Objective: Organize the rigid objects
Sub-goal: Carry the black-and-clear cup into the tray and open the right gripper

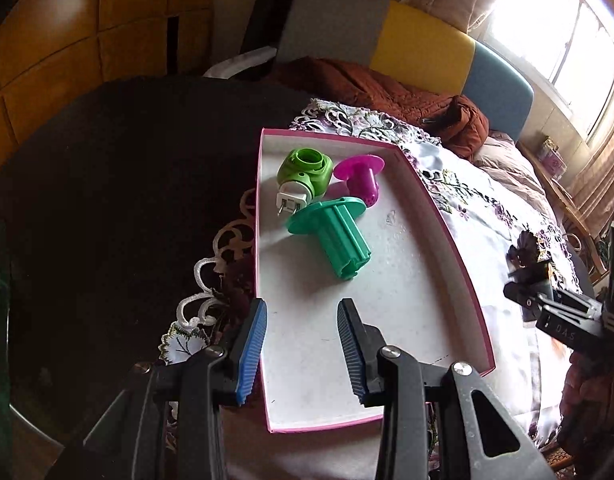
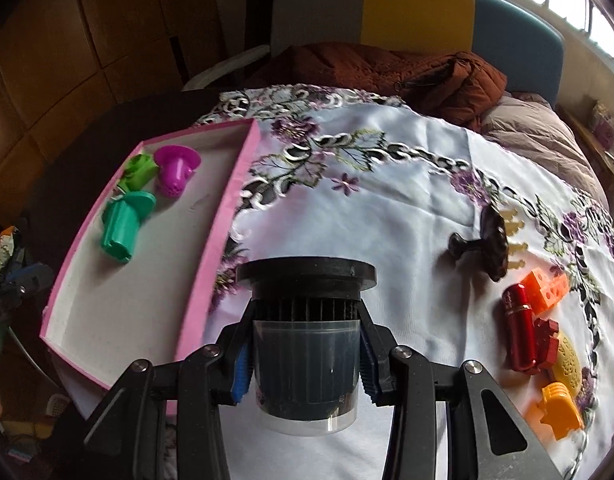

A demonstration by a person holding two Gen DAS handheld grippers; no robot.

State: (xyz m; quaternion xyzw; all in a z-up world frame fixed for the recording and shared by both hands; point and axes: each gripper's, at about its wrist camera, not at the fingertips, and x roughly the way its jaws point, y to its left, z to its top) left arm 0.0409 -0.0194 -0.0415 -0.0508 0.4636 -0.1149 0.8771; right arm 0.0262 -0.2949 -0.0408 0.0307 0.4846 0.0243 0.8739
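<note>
A pink-rimmed white tray (image 1: 459, 248) (image 2: 223, 216) lies on the floral tablecloth. In it lie a lime green plug-in device (image 1: 305, 172) (image 2: 138, 170), a magenta flanged piece (image 1: 361, 176) (image 2: 177, 168) and a teal flanged piece (image 1: 335, 232) (image 2: 125, 220). My left gripper (image 1: 303, 344) is open and empty over the tray's near end. My right gripper (image 2: 305, 354) is shut on a black flanged cylinder with a clear cup (image 2: 305, 340), held above the cloth just right of the tray. The right gripper also shows at the right edge of the left wrist view (image 1: 547, 300).
On the cloth at right lie a dark knob-like piece (image 2: 485, 246), a red cylinder (image 2: 519, 328), an orange block (image 2: 547, 290), a yellow perforated piece (image 2: 567, 364) and an orange clip (image 2: 557, 410). A brown jacket (image 2: 427, 76) and a chair back (image 2: 419, 12) are beyond the table.
</note>
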